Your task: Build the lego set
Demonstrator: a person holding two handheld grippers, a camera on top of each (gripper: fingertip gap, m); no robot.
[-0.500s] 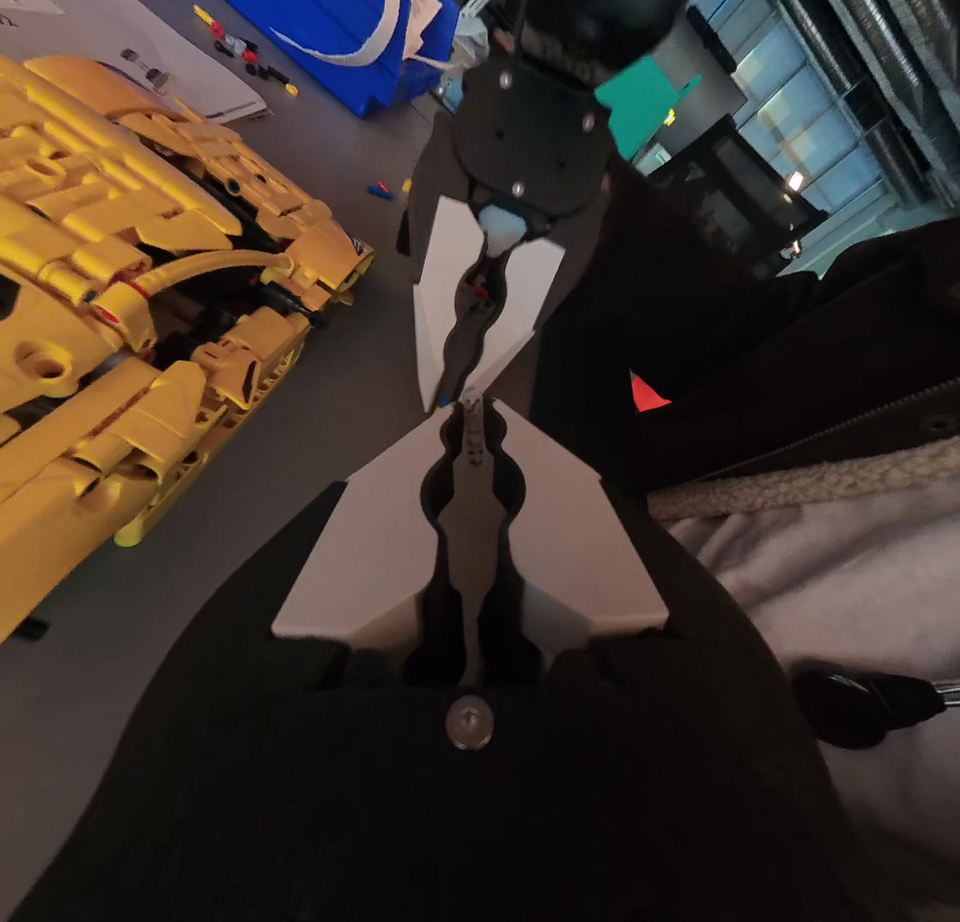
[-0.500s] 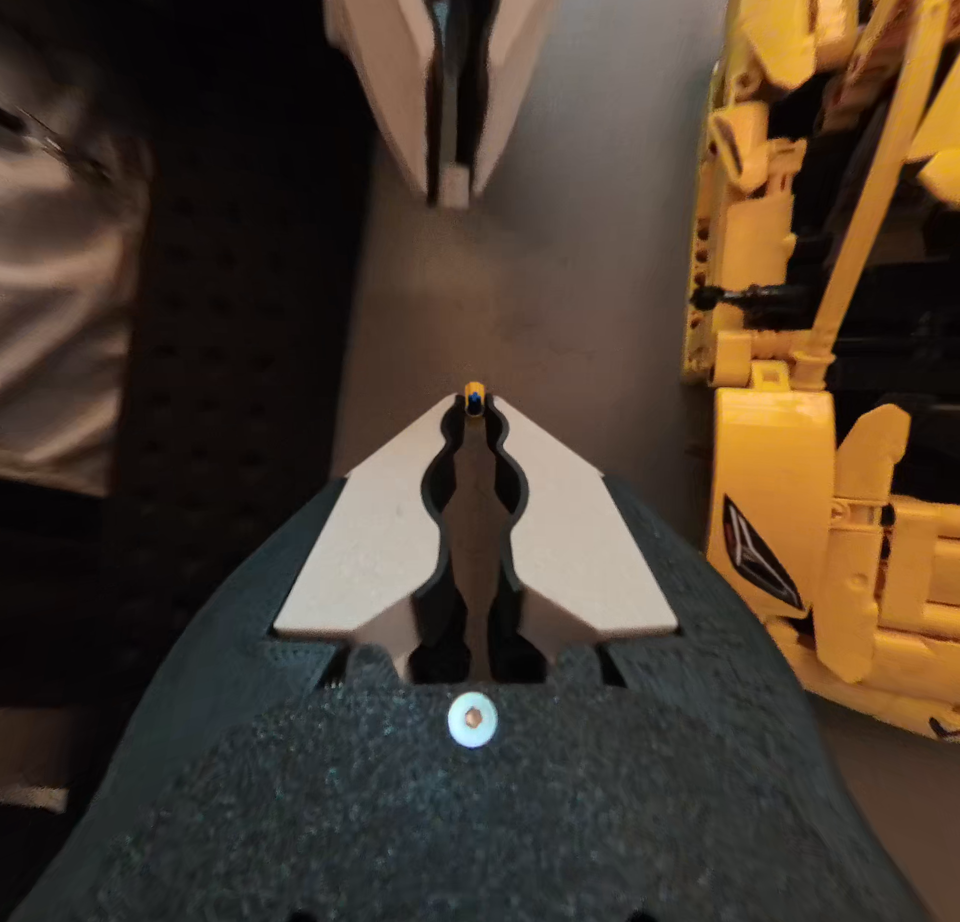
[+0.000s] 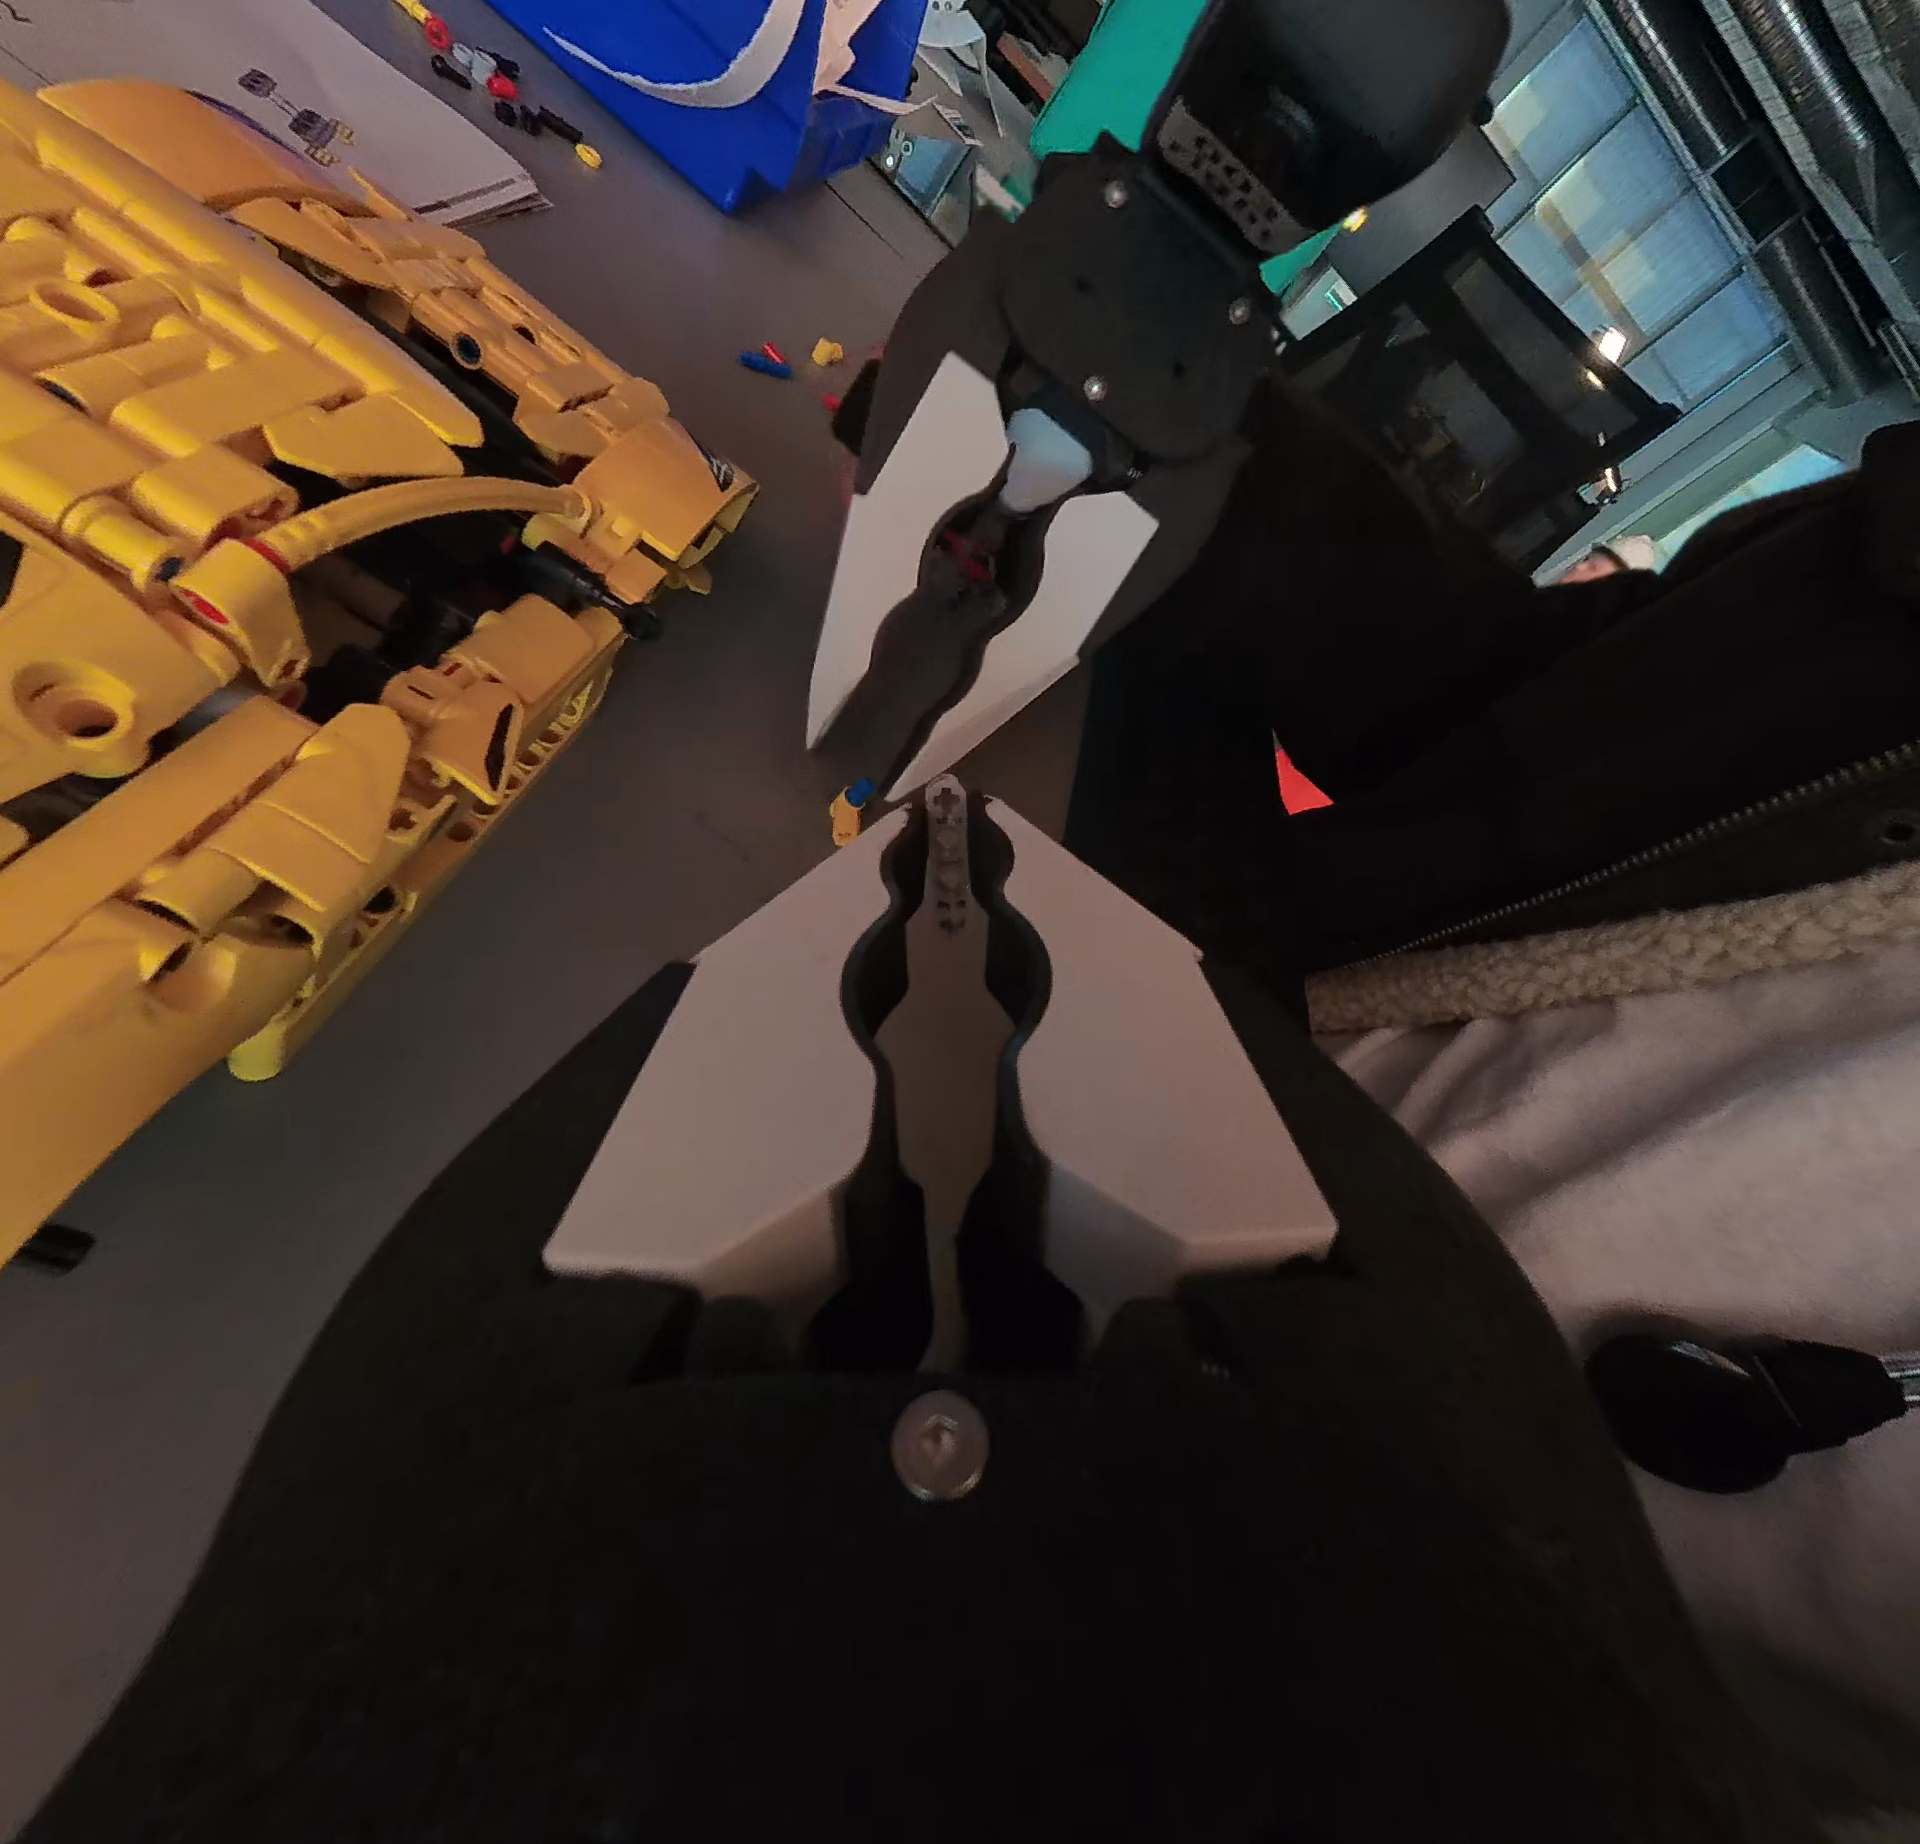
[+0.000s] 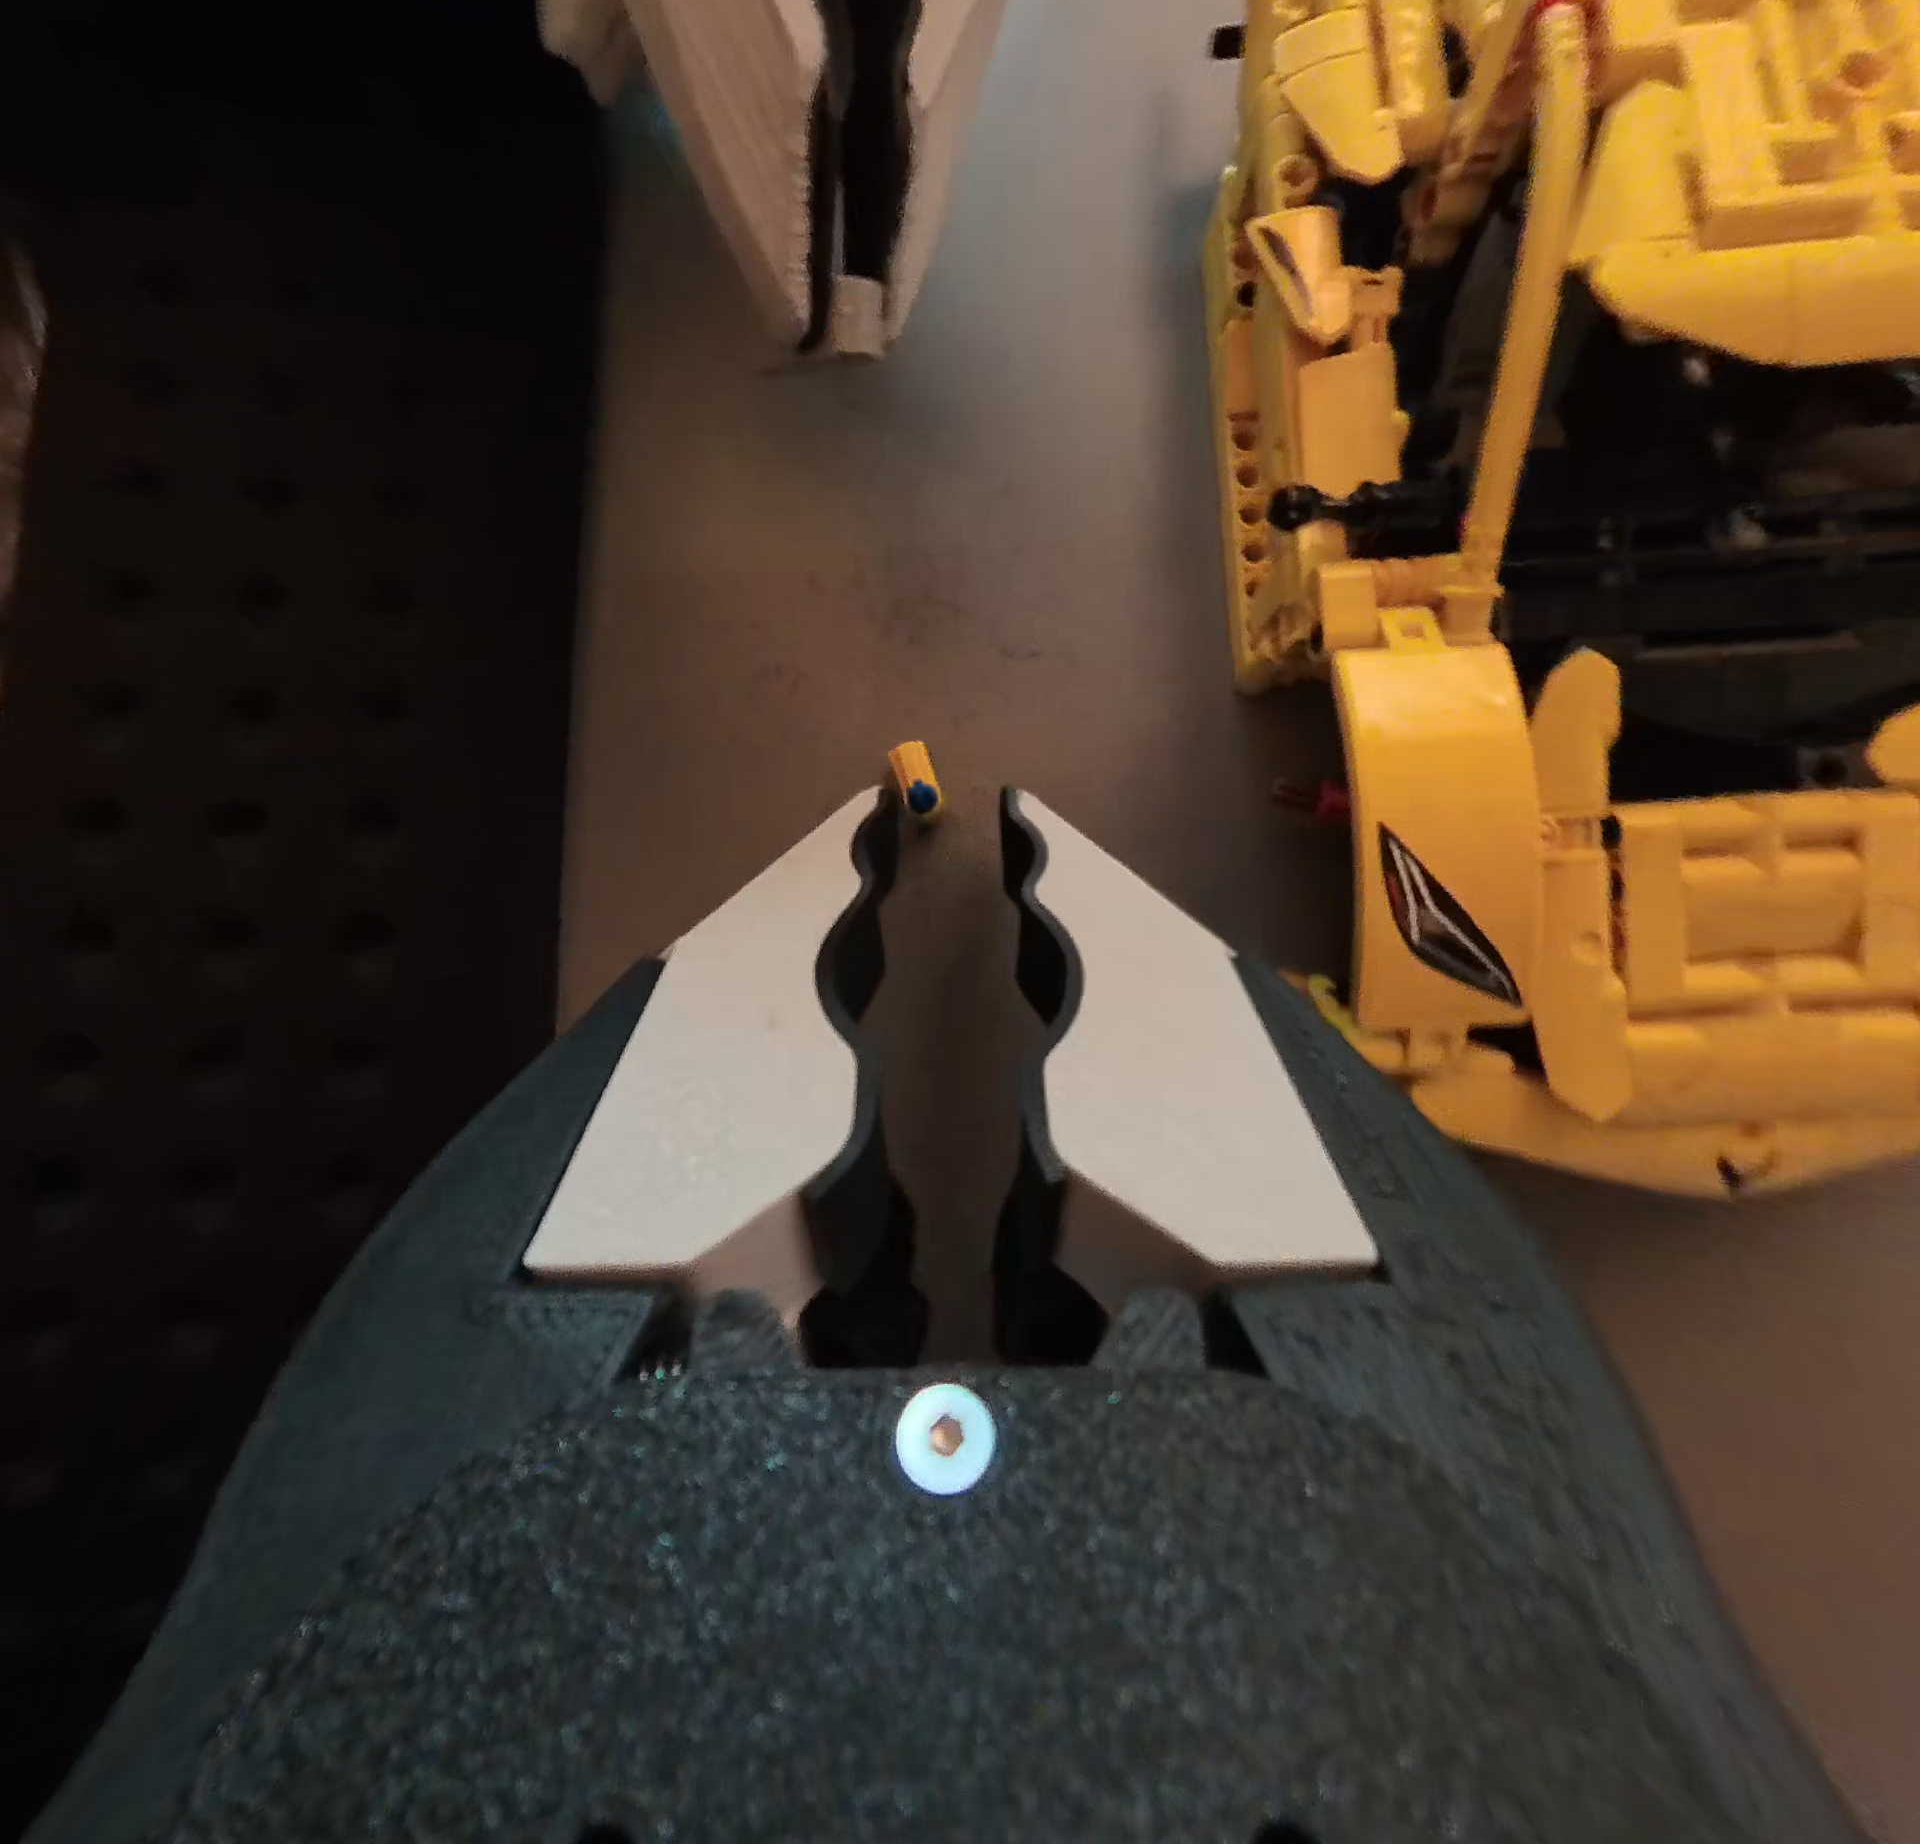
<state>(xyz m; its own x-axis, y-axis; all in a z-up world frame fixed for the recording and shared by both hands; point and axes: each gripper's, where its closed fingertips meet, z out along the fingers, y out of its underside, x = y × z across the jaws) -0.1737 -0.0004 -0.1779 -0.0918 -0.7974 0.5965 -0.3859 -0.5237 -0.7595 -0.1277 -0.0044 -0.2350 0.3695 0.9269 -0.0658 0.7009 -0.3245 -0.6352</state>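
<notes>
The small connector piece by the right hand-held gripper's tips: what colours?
Yellow with a blue end, clearest in the right wrist view.

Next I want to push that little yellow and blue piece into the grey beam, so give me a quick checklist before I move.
1. Left gripper shut on the grey beam: ok.
2. Beam's end hole exposed at the fingertips: ok.
3. Right gripper holding the yellow and blue piece: not ok; jaws open, piece loose beside one fingertip.
4. Piece resting on the table: cannot tell.
5. Yellow car clear of both grippers: ok.
</notes>
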